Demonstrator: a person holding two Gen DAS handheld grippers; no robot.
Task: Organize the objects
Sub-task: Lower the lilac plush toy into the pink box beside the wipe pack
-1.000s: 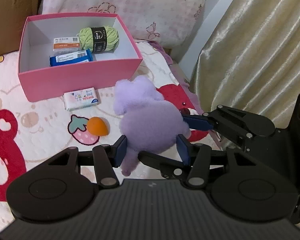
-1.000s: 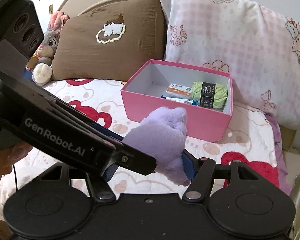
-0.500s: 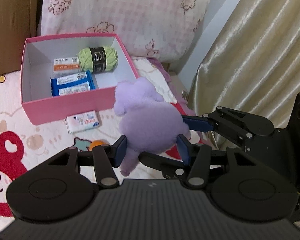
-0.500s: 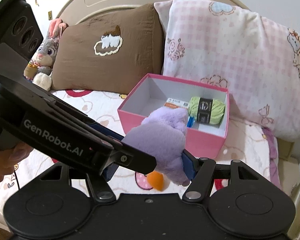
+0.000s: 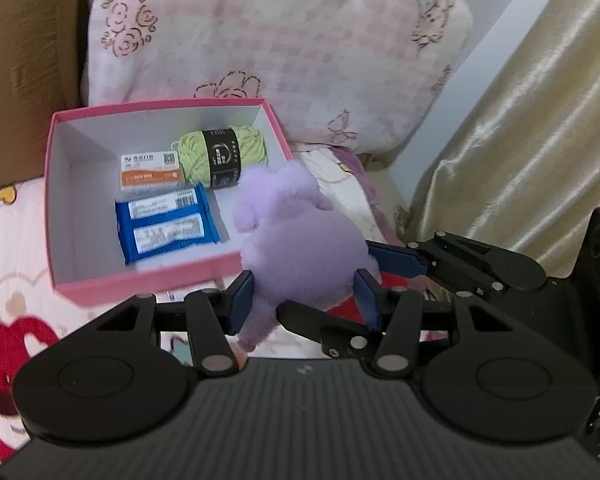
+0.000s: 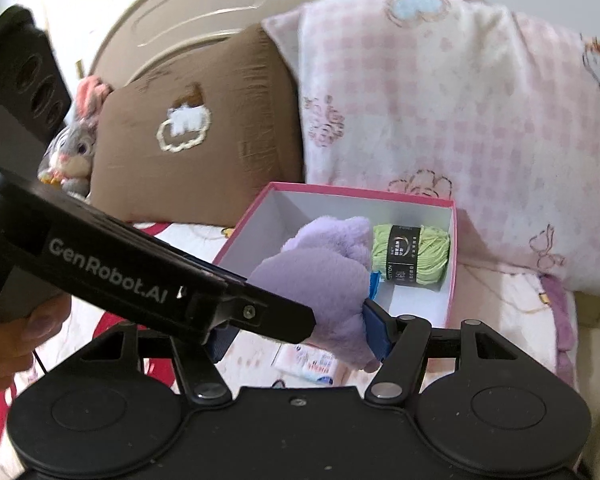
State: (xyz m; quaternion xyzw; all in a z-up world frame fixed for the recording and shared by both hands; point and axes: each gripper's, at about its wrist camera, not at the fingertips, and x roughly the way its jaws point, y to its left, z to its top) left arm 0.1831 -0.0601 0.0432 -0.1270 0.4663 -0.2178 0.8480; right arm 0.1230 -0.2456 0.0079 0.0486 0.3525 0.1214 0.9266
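Note:
A fluffy purple plush toy (image 5: 300,248) is held in the air by both grippers at once. My left gripper (image 5: 306,300) is shut on its lower body. My right gripper (image 6: 300,332) is shut on it from the side; the toy also shows in the right wrist view (image 6: 320,276). The toy hangs over the near right corner of an open pink box (image 5: 140,280) on the bed. Inside the box lie green yarn (image 5: 222,156), an orange-white carton (image 5: 150,170) and a blue packet (image 5: 166,224).
A small white packet (image 6: 304,364) lies on the patterned bedsheet in front of the box. A pink checked pillow (image 5: 260,40) and a brown pillow (image 6: 196,128) stand behind the box. A rabbit plush (image 6: 72,152) sits far left. A beige curtain (image 5: 540,120) hangs at the right.
Both grippers have lifted the purple toy off the bed and carried it forward over the box's near edge. The orange ball and white packet on the sheet have dropped from the left view.

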